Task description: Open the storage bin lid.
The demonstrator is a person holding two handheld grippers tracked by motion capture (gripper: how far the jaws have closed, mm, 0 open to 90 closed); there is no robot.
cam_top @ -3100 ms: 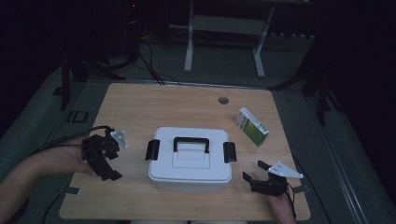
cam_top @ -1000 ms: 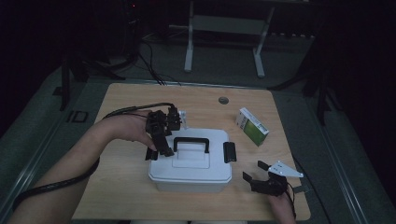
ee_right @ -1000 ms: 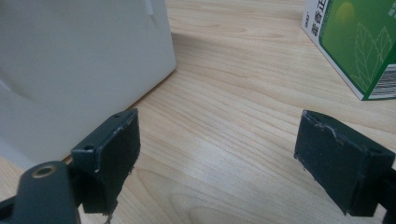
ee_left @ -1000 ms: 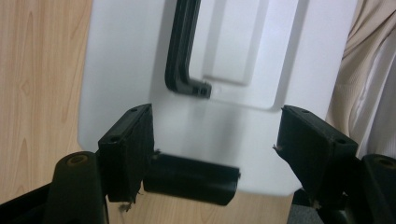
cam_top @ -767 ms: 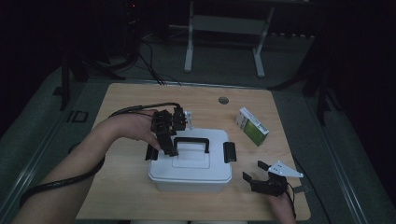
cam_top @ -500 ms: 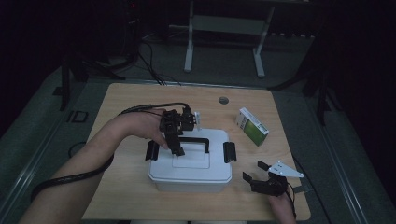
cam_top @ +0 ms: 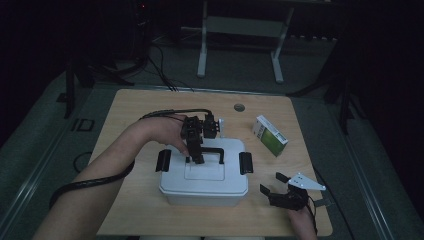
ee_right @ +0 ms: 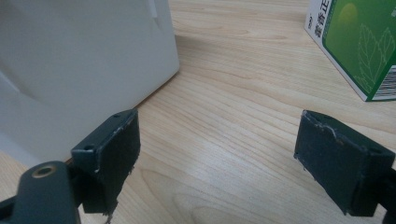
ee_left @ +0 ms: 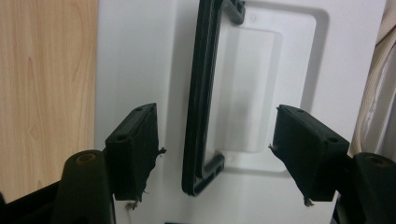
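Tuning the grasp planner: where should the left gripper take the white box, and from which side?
Grip the black handle on the lid of the white box, coming from straight above. It lies flat as a thin bar over a recess, and the left gripper hangs over it with open jaws on either side of the bar.

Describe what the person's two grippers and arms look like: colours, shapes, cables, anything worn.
Both the left gripper and the right gripper are black, with blocky rectangular pads frayed at the edges. A black cable trails along the bare, sleeveless left forearm. The right carries a grey three-cornered plate.
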